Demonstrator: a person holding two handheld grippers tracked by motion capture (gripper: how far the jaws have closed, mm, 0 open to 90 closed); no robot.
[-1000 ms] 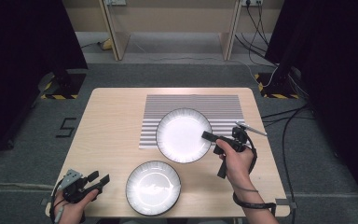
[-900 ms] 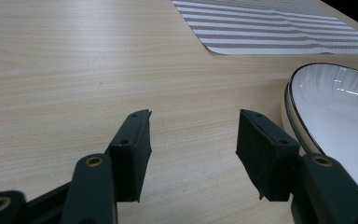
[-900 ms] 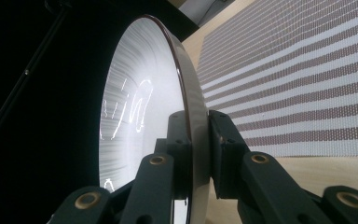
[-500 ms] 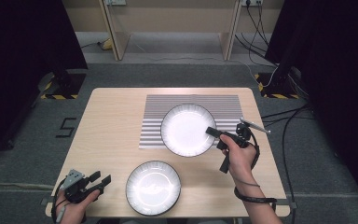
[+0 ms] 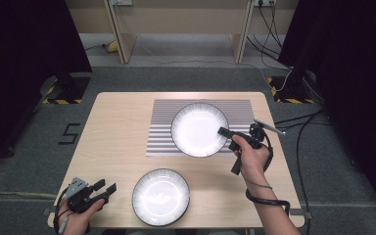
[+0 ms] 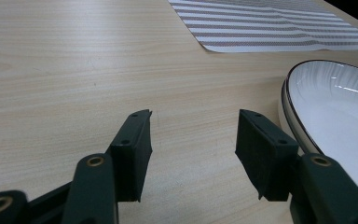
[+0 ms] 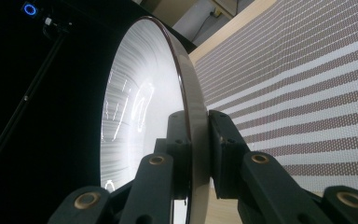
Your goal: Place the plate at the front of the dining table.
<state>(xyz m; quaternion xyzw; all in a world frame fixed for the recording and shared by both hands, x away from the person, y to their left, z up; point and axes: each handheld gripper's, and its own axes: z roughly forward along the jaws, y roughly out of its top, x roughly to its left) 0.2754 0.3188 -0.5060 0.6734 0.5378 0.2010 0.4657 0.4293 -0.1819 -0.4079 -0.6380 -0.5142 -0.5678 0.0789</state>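
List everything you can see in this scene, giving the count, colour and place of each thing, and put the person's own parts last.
Plates: two, white with dark rims; one over the striped placemat, clamped at its right edge by the right tool; one on the table's near edge.
Placemat: one, grey and white stripes, table's far middle.
Table: one, light wood, centre.
Cables: several, dark, on the grey floor at right.
Floor mark: one, black, left of the table.
Left tool: one, black, open, near left corner, beside the near plate.
Right tool: one, black, shut on the far plate's rim.

Bare table (image 5: 122,127) left of both plates (image 5: 160,197).
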